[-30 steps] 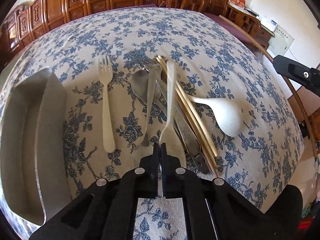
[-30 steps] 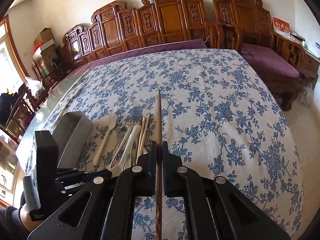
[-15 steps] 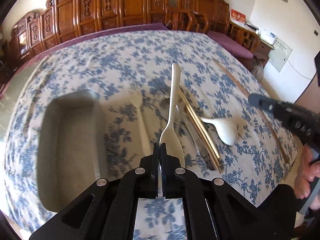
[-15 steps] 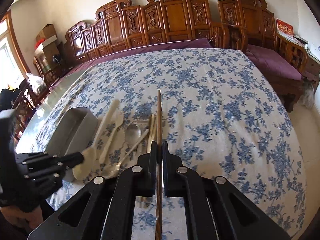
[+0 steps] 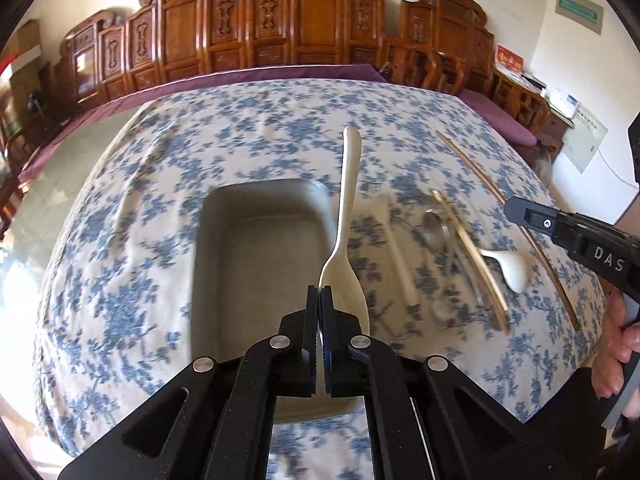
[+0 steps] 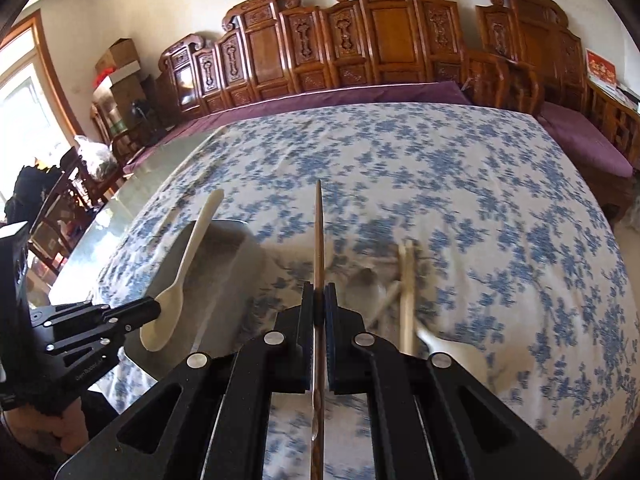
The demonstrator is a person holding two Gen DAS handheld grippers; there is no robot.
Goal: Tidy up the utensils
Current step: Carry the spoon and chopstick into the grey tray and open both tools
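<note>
My left gripper is shut on the bowl of a white spoon and holds it above the right side of a grey rectangular tray, handle pointing away. In the right wrist view that spoon hangs over the tray at the left. My right gripper is shut on a brown chopstick, held in the air; it shows in the left wrist view at the right. On the cloth lie a pale fork, a metal spoon, light chopsticks and a white spoon.
The table wears a blue floral cloth. Carved wooden chairs line the far side. Bare glass tabletop shows at the left. Chairs and boxes stand by the window.
My left gripper has carried the white spoon leftward from over the utensil pile to above the tray. My right gripper has drifted left with the chopstick.
</note>
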